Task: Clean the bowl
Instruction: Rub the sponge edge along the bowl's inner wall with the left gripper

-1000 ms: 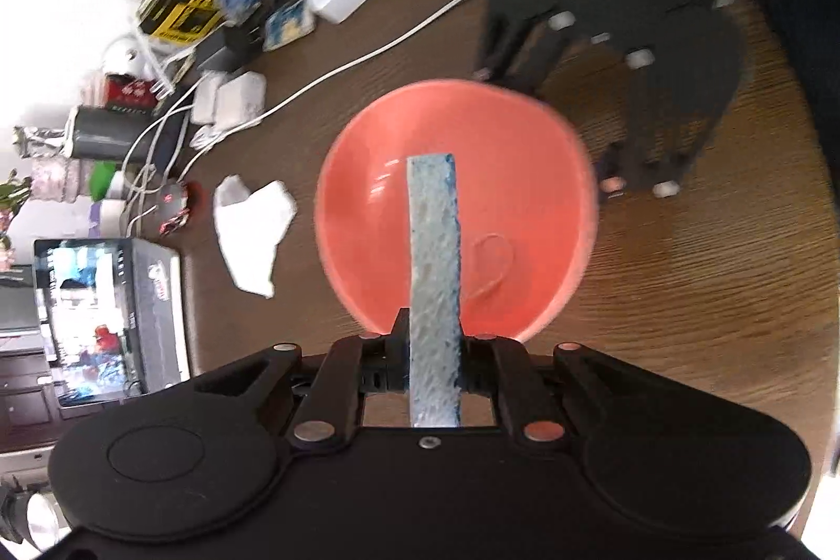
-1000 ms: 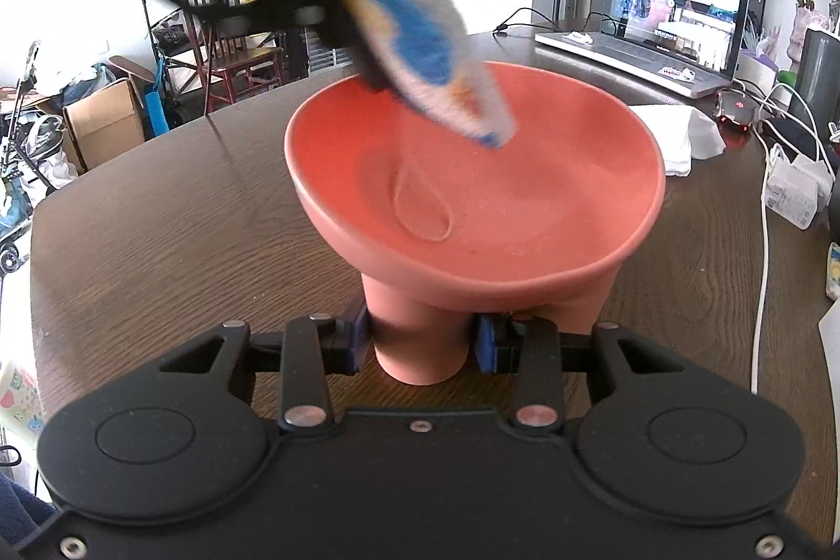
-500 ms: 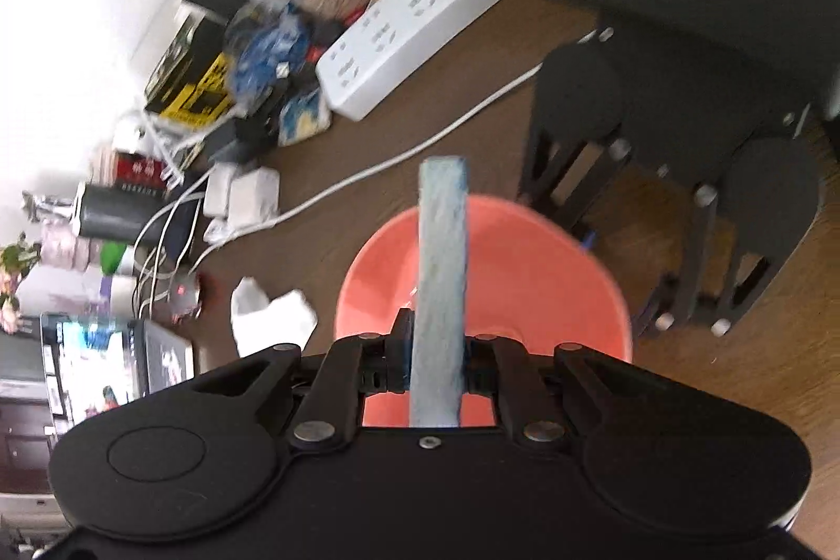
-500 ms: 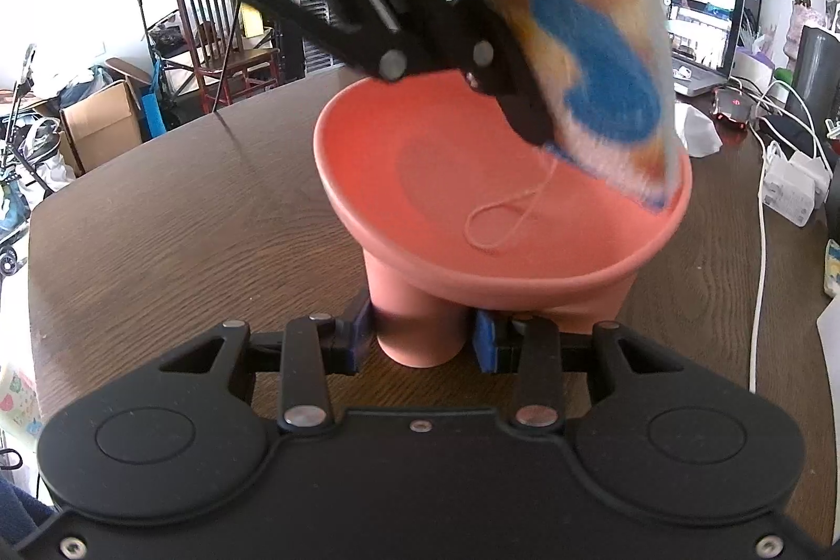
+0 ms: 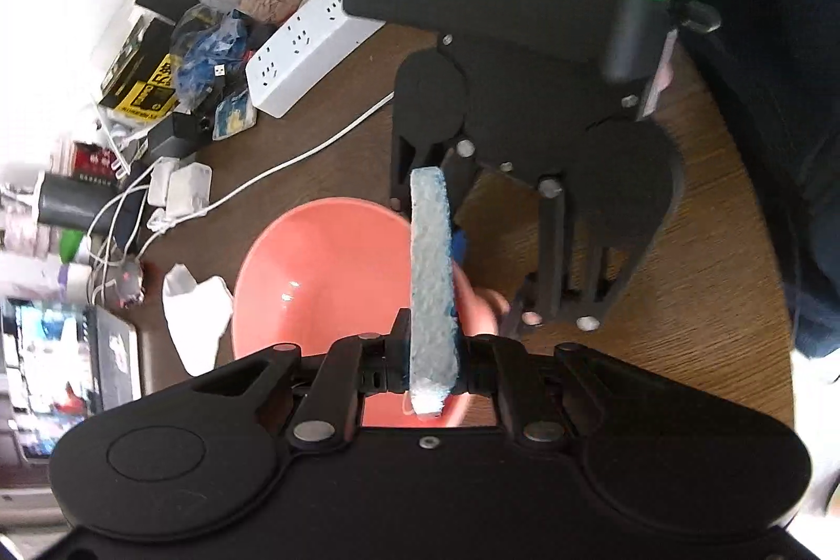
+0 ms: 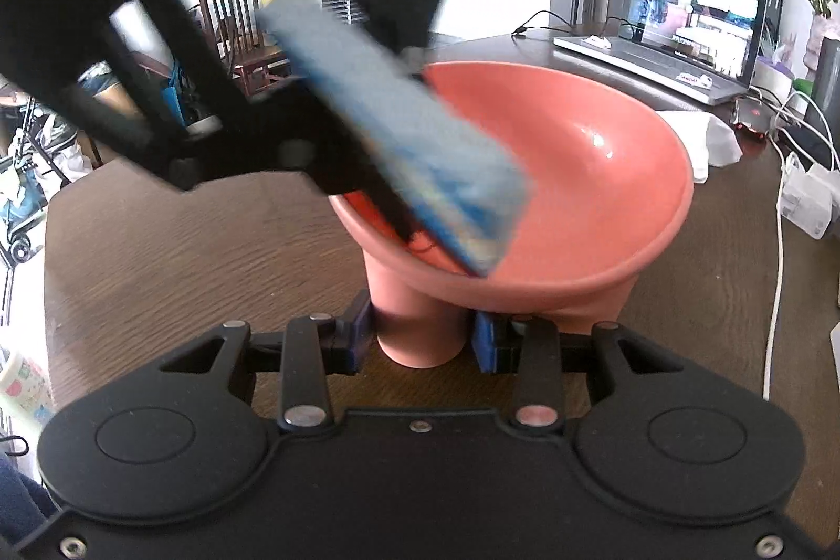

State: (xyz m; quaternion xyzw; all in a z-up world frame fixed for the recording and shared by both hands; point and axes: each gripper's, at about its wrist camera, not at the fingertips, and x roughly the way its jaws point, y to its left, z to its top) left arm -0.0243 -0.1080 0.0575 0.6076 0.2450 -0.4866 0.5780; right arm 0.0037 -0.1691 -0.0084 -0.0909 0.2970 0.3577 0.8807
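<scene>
A salmon-pink footed bowl (image 6: 588, 182) stands on the brown wooden table (image 6: 173, 255). My right gripper (image 6: 422, 339) is shut on the bowl's foot (image 6: 420, 329), near the table surface. My left gripper (image 5: 428, 350) is shut on a blue sponge (image 5: 431, 276), held edge-on. In the right wrist view the sponge (image 6: 399, 145) slants down to the bowl's near left rim. The bowl also shows in the left wrist view (image 5: 320, 276), with the right gripper (image 5: 493, 297) behind it.
A crumpled white tissue (image 5: 197, 318) lies left of the bowl. An open laptop (image 6: 682, 30), a white power strip (image 5: 310, 45), chargers (image 5: 181, 187) and white cables (image 6: 777, 276) crowd the table's far side. The table's edge runs at the left (image 6: 47, 245).
My left gripper has swung the sponge from inside the bowl, up and over, to the bowl's near left rim. The bowl has tilted slightly in my right gripper's hold.
</scene>
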